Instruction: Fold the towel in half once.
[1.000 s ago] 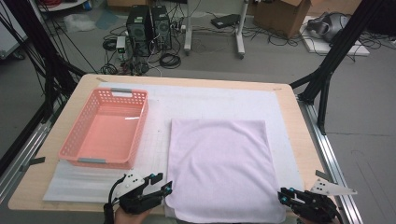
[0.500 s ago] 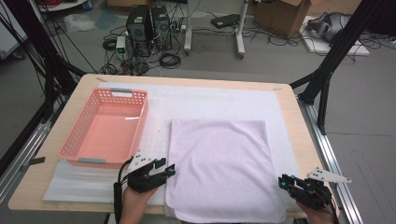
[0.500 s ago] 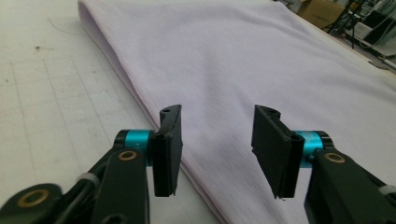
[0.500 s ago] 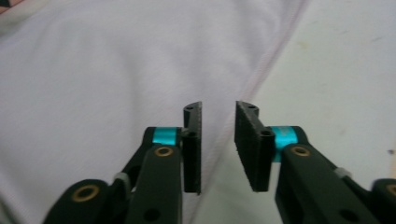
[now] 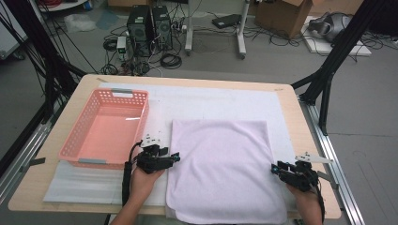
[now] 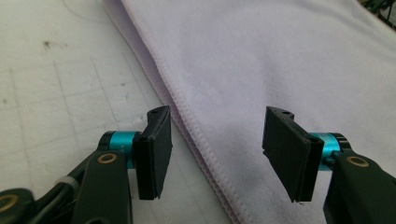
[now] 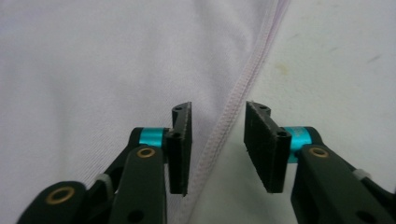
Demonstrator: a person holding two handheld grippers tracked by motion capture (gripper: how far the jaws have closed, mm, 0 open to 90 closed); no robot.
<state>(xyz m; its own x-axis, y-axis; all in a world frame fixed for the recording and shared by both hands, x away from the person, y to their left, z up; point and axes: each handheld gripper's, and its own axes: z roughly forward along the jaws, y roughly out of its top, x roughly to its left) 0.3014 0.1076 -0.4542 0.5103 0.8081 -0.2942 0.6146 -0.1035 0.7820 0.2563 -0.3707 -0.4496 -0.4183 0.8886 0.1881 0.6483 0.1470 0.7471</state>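
Note:
A pale lilac towel (image 5: 223,166) lies flat on the white mat, folded into a rectangle. My left gripper (image 5: 173,158) sits at the towel's left edge, and its jaws have just been opening. In the left gripper view the stitched hem (image 6: 187,126) runs between the left gripper's (image 6: 217,149) spread pads, which do not touch it. My right gripper (image 5: 276,168) is at the towel's right edge; its jaws have also just been opening. The right gripper (image 7: 217,144) straddles the towel hem (image 7: 233,112) with a gap on both sides.
A pink plastic basket (image 5: 107,129) stands empty at the left of the table, just beyond my left hand. The white foam mat (image 5: 211,103) covers most of the wooden tabletop (image 5: 300,117). Computers and cables lie on the floor beyond the far edge.
Both hands have moved forward along the towel's side edges, away from its near corners. Both sets of jaws stand wider than before.

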